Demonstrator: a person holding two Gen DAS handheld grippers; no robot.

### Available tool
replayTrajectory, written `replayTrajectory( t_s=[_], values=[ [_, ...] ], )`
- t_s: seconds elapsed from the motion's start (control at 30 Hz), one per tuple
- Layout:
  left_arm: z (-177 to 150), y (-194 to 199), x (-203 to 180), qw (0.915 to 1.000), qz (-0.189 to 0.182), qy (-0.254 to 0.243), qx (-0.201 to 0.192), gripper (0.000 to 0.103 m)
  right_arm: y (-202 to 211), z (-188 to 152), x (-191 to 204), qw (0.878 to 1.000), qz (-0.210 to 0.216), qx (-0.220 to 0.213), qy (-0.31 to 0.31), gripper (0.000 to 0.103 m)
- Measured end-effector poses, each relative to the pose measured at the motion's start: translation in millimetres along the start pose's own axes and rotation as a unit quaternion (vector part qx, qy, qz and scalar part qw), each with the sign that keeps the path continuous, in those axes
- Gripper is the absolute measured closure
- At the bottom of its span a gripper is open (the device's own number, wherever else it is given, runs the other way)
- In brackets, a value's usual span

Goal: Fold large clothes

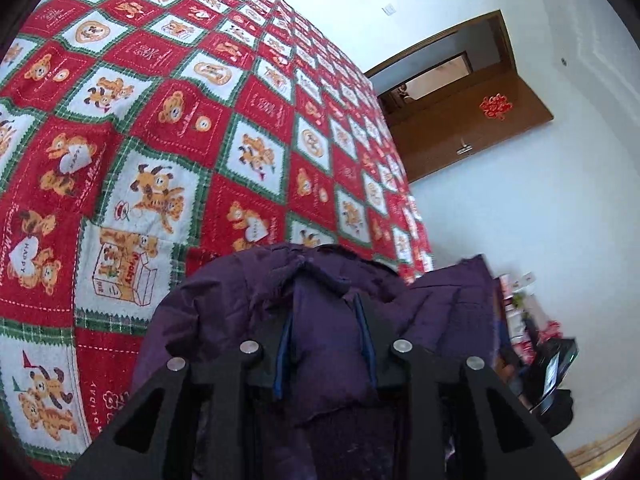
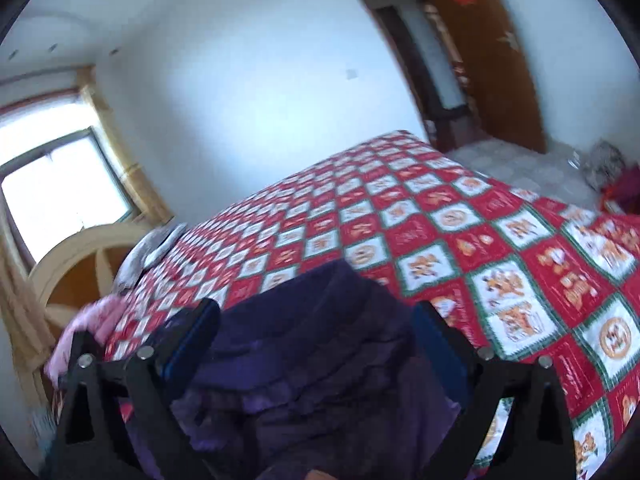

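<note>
A: What's biggest here?
B: The bed, under a red, white and green bear quilt. A purple coat lies bunched at its near edge.
A: And the grippers?
B: The left gripper pinches a fold of the coat between narrow jaws. The right gripper stands wide, the coat between its fingers, unpressed.

From my remote controls: a bed under a red, white and green bear-print patchwork cover carries a dark purple padded garment at its near edge; pink fabric lies beside it.
</note>
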State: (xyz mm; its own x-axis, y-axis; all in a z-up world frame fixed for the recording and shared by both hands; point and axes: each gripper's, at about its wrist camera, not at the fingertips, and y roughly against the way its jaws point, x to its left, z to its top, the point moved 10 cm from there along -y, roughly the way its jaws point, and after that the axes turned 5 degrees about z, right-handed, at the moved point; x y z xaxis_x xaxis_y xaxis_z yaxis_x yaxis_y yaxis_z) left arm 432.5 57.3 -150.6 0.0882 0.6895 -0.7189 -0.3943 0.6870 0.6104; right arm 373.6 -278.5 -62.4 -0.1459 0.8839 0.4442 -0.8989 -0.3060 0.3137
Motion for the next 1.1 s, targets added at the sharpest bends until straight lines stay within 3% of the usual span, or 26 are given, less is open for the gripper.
replayTrajectory(
  t_s=[0.1, 0.13, 0.17, 0.33, 0.37, 0.43, 0.47, 0.53, 0.63, 0.73, 0.87, 0.97, 1.0, 1.03, 1.07, 1.1],
  values=[
    [5.0, 14.1, -16.6, 0.9997, 0.011, -0.024, -0.001, 0.067, -34.6, -48.3, 47.7, 0.991, 0.029, 0.084, 0.101, 0.012],
    [6.2, 17.1, -20.0, 0.9997, 0.012, -0.023, 0.002, 0.067, -49.2, -63.3, 46.2, 0.987, 0.008, 0.104, 0.12, 0.019],
    [6.9, 18.8, -21.3, 0.9997, 0.014, -0.02, 0.004, 0.066, -61.9, -74.4, 37.2, 0.984, -0.023, 0.118, 0.128, 0.019],
    [17.7, 28.2, -16.6, 0.9999, 0.015, -0.001, -0.008, 0.059, -102.4, -99.8, -19.6, 0.983, -0.076, 0.154, 0.069, 0.019],
    [26.8, 33.4, -11.8, 0.9991, 0.024, 0.004, -0.036, 0.054, -103.9, -99.6, -23.8, 0.982, -0.081, 0.154, 0.067, 0.019],
    [44.9, 58.3, -3.8, 0.9925, 0.056, -0.007, -0.109, 0.028, -107.1, -99.3, -28.3, 0.98, -0.098, 0.156, 0.072, 0.019],
    [50.6, 71.9, -0.8, 0.987, 0.07, -0.006, -0.144, 0.016, -109.4, -100.2, -28.8, 0.979, -0.104, 0.16, 0.075, 0.019],
    [52.3, 86.1, -5.1, 0.975, 0.104, -0.029, -0.194, 0.016, -115.4, -100.9, -30.4, 0.975, -0.12, 0.165, 0.084, 0.018],
    [35.5, 68.7, -32.0, 0.9628, 0.156, -0.091, -0.201, 0.016, -127.0, -103.2, -31.0, 0.97, -0.14, 0.177, 0.089, 0.015],
    [8.0, 20.1, -74.1, 0.9479, 0.193, -0.179, -0.18, 0.016, -133.0, -104.6, -33.6, 0.967, -0.15, 0.185, 0.086, 0.013],
    [-16.5, -26.7, -112.7, 0.9148, 0.246, -0.273, -0.167, 0.016, -118.0, -99.5, -35.4, 0.972, -0.149, 0.169, 0.069, 0.013],
    [-23.2, -58.1, -112.8, 0.8735, 0.319, -0.333, -0.156, 0.015, -98.9, -86.2, -22.0, 0.974, -0.158, 0.137, 0.091, 0.013],
    [-21.7, -68.0, -106.3, 0.8592, 0.346, -0.345, -0.151, 0.015, -99.3, -87.3, -19.0, 0.969, -0.166, 0.146, 0.107, 0.013],
    [-18.5, -74.1, -98.6, 0.8506, 0.368, -0.346, -0.147, 0.015, -104.6, -91.4, -18.9, 0.964, -0.169, 0.167, 0.121, 0.013],
    [-13.0, -82.3, -89.3, 0.8477, 0.383, -0.339, -0.141, 0.015, -110.0, -92.1, -22.3, 0.961, -0.173, 0.177, 0.123, 0.013],
    [-7.9, -89.9, -79.1, 0.8513, 0.39, -0.327, -0.13, 0.014, -114.7, -90.6, -28.5, 0.958, -0.183, 0.181, 0.124, 0.013]
  ],
)
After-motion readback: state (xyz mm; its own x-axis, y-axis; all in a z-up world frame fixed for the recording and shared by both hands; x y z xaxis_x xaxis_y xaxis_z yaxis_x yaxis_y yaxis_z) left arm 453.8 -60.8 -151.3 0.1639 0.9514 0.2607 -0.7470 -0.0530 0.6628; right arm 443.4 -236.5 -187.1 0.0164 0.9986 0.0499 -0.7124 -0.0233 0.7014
